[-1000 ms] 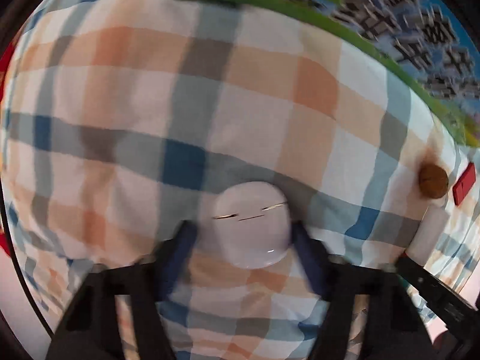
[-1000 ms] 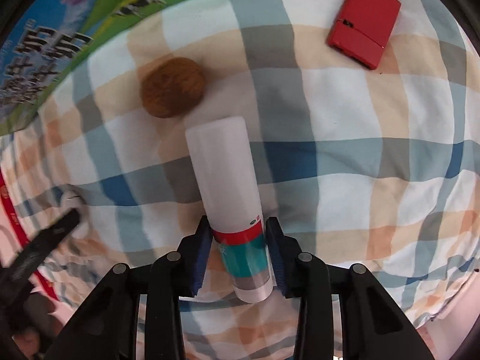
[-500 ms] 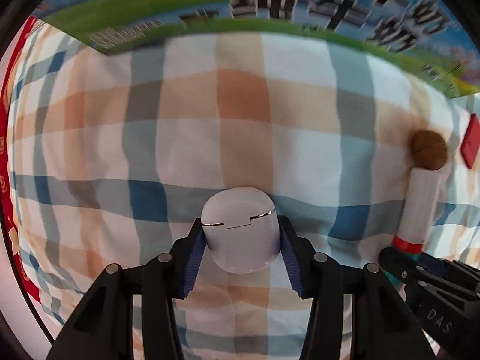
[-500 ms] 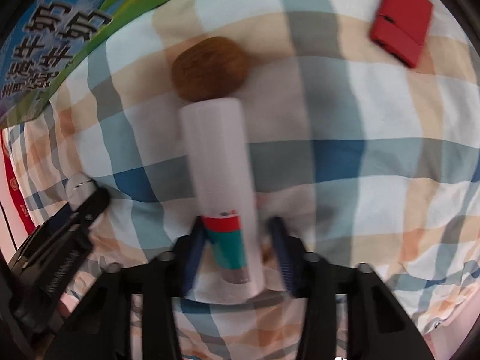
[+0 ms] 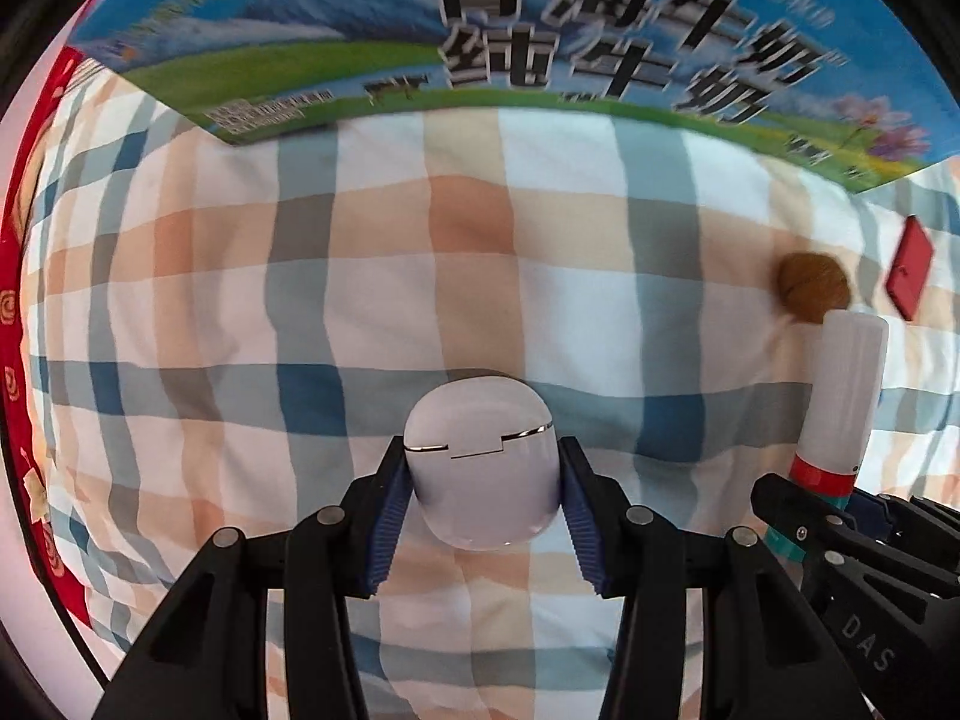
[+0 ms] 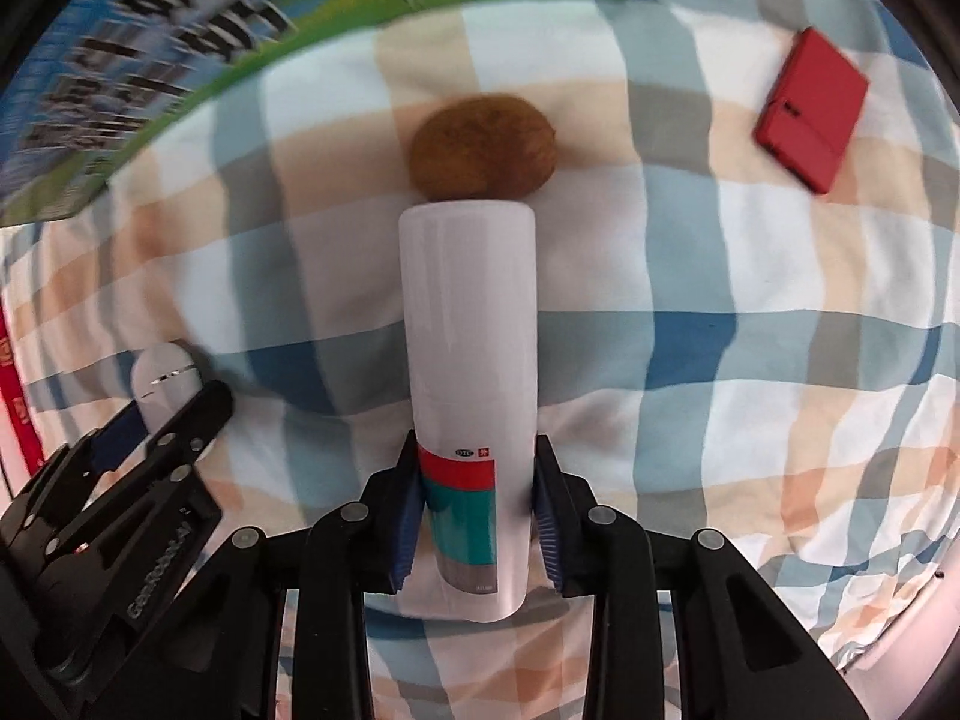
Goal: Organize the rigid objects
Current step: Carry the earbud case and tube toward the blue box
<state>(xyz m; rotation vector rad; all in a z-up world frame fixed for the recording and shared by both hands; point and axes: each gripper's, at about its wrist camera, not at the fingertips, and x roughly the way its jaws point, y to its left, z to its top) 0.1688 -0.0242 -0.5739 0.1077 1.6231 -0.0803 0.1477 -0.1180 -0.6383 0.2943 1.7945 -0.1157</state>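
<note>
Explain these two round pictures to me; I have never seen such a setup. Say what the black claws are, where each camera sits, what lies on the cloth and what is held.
No robot: a person holds a two-finger gripper in each hand, each with a fisheye camera looking along its fingers. The left gripper is shut on a white earbud case. The right gripper is shut on a white tube. On the checked cloth lie a brown walnut and a red box; a printed carton stands behind.

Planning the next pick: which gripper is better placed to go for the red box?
Right. The red box lies ahead-right of the right gripper; the left gripper sits farther off. Both are full: spray bottle and earbud case, so it must unload first.
</note>
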